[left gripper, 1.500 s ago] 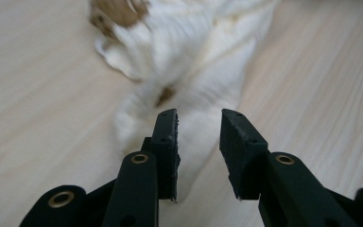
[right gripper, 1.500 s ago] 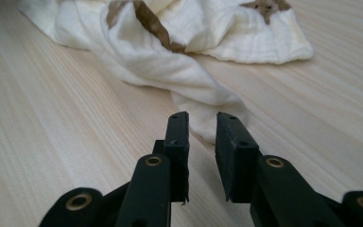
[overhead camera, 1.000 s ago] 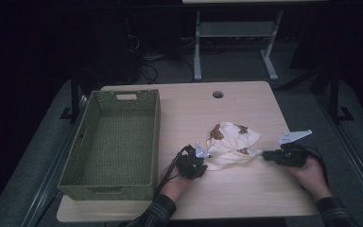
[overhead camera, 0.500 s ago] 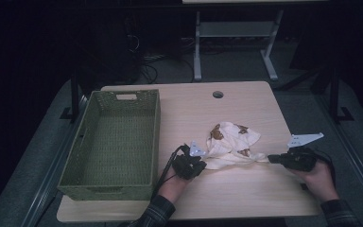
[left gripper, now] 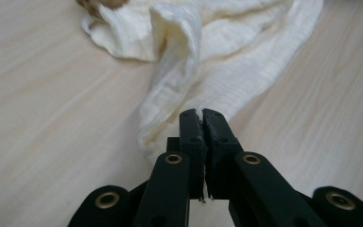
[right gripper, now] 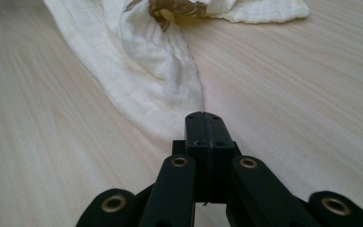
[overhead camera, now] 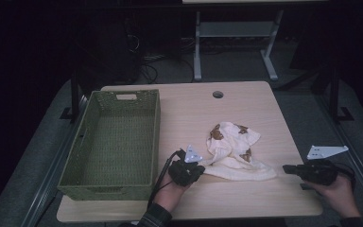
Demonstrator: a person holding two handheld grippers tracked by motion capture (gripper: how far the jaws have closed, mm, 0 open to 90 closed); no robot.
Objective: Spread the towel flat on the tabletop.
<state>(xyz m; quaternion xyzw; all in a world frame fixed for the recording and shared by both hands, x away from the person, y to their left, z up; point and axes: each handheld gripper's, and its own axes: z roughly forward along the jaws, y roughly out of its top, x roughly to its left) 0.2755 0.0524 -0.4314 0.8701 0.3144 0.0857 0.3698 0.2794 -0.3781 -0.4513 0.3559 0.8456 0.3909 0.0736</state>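
Note:
A cream cloth (overhead camera: 231, 151) with brown patches lies crumpled on the wooden table (overhead camera: 246, 101), right of centre. My left gripper (overhead camera: 200, 167) is at its near left corner and shut on it. In the left gripper view a sliver of cloth (left gripper: 208, 71) shows between the closed tips of the left gripper (left gripper: 202, 113). My right gripper (overhead camera: 286, 168) is near the table's right edge with its jaws together. In the right gripper view the cloth (right gripper: 142, 71) narrows to a strip that runs in under the right gripper (right gripper: 203, 116), which looks shut on that end.
A green woven basket (overhead camera: 156, 137) stands with nothing in it on the left half of the table, close beside my left hand. A round cable hole (overhead camera: 218, 94) sits near the far edge. Dark floor and a desk frame lie beyond.
My right gripper has moved right, toward the table's edge, and the cloth's near edge has stretched out after it. The left gripper has shifted slightly and stays at the cloth's left corner.

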